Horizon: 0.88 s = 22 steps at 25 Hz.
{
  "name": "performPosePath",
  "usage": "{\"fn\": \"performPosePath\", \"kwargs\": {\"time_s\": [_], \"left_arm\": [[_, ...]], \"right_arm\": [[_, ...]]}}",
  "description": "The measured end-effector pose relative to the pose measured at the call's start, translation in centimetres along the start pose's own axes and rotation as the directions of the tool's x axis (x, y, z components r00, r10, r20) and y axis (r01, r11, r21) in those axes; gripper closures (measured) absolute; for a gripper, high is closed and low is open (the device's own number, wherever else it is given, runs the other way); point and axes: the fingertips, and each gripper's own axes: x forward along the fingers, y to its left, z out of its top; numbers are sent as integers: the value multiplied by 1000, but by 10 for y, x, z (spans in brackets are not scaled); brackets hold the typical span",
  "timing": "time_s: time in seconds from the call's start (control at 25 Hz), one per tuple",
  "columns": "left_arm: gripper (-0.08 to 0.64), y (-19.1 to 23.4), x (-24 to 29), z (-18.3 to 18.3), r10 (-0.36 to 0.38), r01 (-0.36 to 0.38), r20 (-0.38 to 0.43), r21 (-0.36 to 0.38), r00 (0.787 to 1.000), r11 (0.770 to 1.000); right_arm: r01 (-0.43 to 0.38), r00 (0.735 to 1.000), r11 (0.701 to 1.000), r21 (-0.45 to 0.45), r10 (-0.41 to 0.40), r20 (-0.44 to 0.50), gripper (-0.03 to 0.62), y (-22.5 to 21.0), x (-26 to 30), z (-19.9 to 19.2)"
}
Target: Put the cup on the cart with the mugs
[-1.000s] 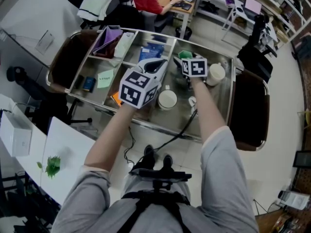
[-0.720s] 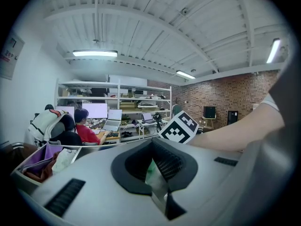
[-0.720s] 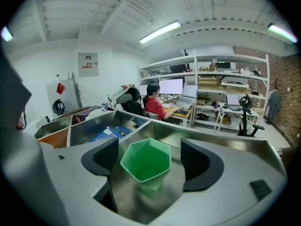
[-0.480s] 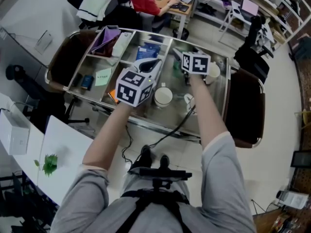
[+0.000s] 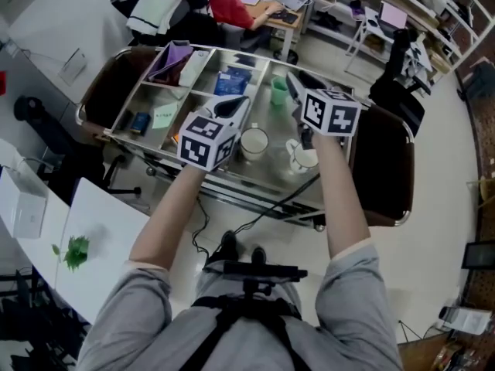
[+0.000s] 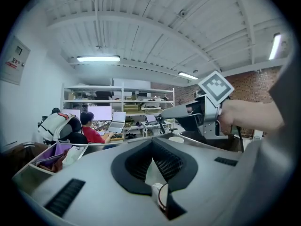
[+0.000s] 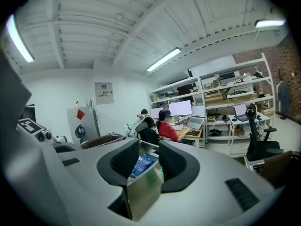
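Green against steel: the cup stands upright on the cart, just beyond the two white mugs. Our right gripper, its jaws just closed to a narrow gap with nothing between them, hangs above the cart. Our left gripper is pinched together, empty. We judge a clean retreat matters now: upward, clear of cup and mug handles.
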Motion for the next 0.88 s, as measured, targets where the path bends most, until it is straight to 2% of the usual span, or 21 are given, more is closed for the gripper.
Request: {"fn": "performPosePath", "kwargs": {"time_s": [0.2,0.4,0.64,0.88], "left_arm": [[558,-15,-22,-2,19,-19,2,13,1000,1000],[558,-30,-48,-13,41,-41,-5,14,999,999],[558,-49,-86,-39,87,-87,-5,-21,996,996],[558,-65,-122,-73,137,-138,-27,-57,990,989]], "right_arm": [[-85,996,995,-42,86,8,557,20,-58,-11],[-130,991,990,-51,130,12,566,27,-114,-36],[-108,994,992,-67,108,-2,566,30,-178,-84],[-61,998,998,-24,61,5,566,33,-227,-128]]}}
